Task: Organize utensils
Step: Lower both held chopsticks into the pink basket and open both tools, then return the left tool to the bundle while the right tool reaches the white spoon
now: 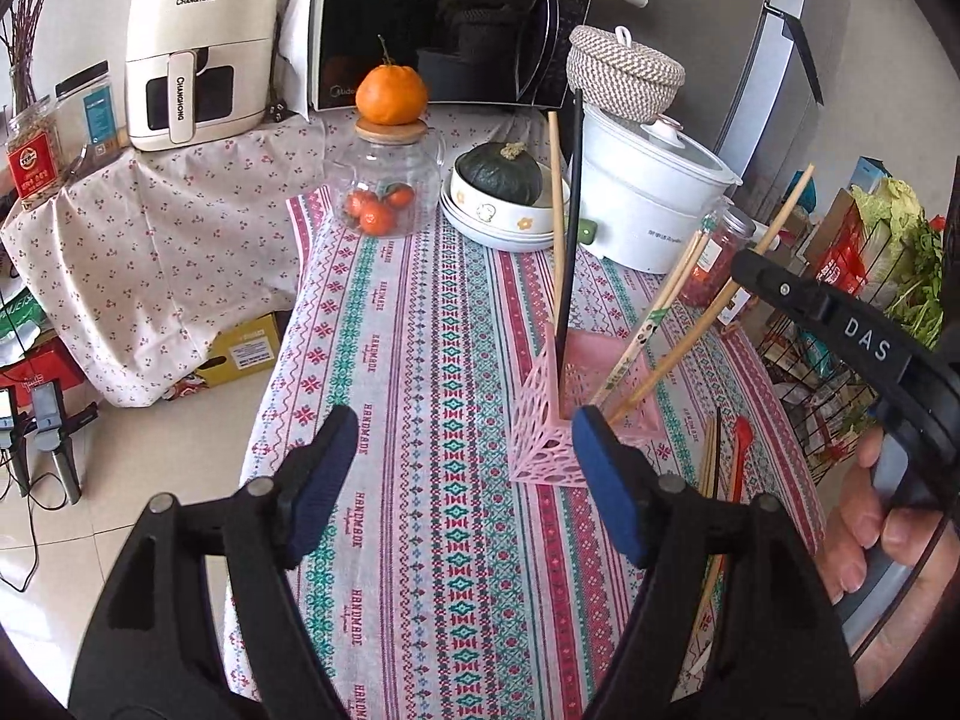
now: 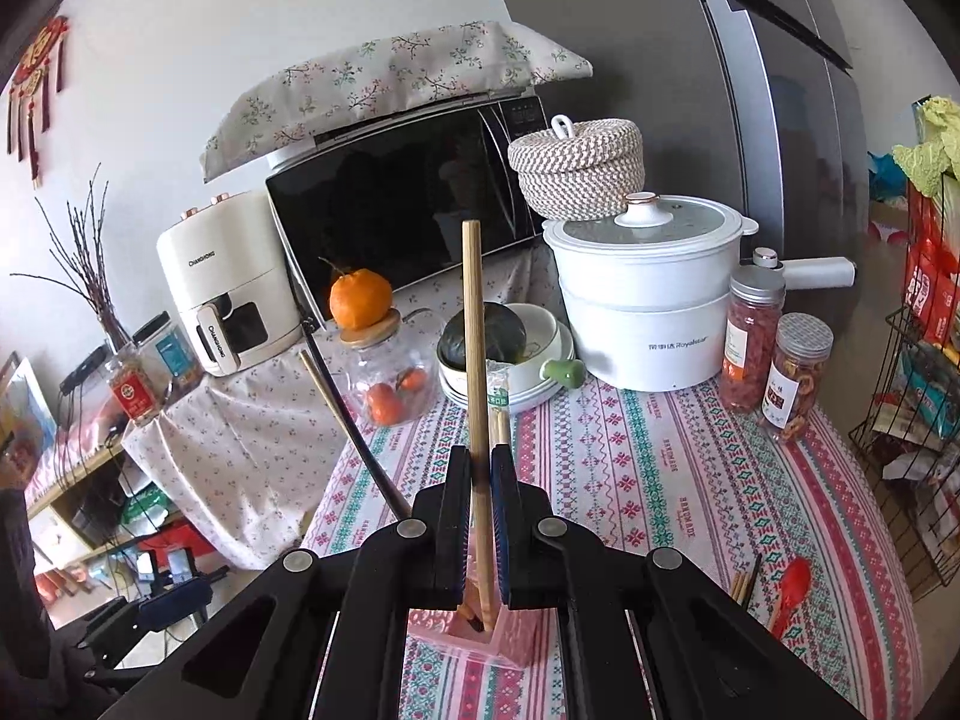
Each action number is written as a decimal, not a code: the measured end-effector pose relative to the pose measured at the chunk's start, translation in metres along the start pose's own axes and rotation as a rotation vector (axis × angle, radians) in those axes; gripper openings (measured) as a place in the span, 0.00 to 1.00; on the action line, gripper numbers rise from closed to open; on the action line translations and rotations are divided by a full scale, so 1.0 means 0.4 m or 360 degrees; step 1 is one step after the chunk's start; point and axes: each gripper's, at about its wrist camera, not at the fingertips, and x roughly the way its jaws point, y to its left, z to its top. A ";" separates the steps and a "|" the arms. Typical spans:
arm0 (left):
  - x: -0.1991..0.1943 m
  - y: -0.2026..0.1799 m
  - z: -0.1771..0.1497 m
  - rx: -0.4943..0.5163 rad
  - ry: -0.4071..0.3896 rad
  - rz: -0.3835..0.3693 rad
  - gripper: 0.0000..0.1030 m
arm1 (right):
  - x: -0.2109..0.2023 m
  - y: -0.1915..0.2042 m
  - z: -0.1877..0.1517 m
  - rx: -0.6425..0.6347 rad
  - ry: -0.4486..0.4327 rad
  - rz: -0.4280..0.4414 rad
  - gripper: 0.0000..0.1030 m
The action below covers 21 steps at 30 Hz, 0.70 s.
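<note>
The right hand-held gripper [image 2: 480, 516] was clamped on a bamboo chopstick [image 2: 474, 360], gripped low on the shaft so that its lower end dipped into the pink holder [image 1: 543, 438] while the long upper part stood nearly upright. That grip probably let the stick be steered straight down into the holder rather than dropped.

The left hand-held gripper [image 1: 462, 480] hung with its jaws apart and nothing between them, above the patterned surface [image 1: 420, 360] and just beside the holder.

The holder already carried several sticks, among them a black chopstick [image 1: 570, 228], all leaning against its rim because the holder was short and they were tall. More chopsticks [image 1: 711, 456] and a red spoon [image 1: 741, 450] lay flat on the surface beyond the holder, not yet sorted.
</note>
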 end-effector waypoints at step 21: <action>0.022 -0.095 -0.066 0.0157 0.0274 -0.0054 0.82 | -0.156 -0.138 -0.025 -0.0062 0.0247 -0.0058 0.75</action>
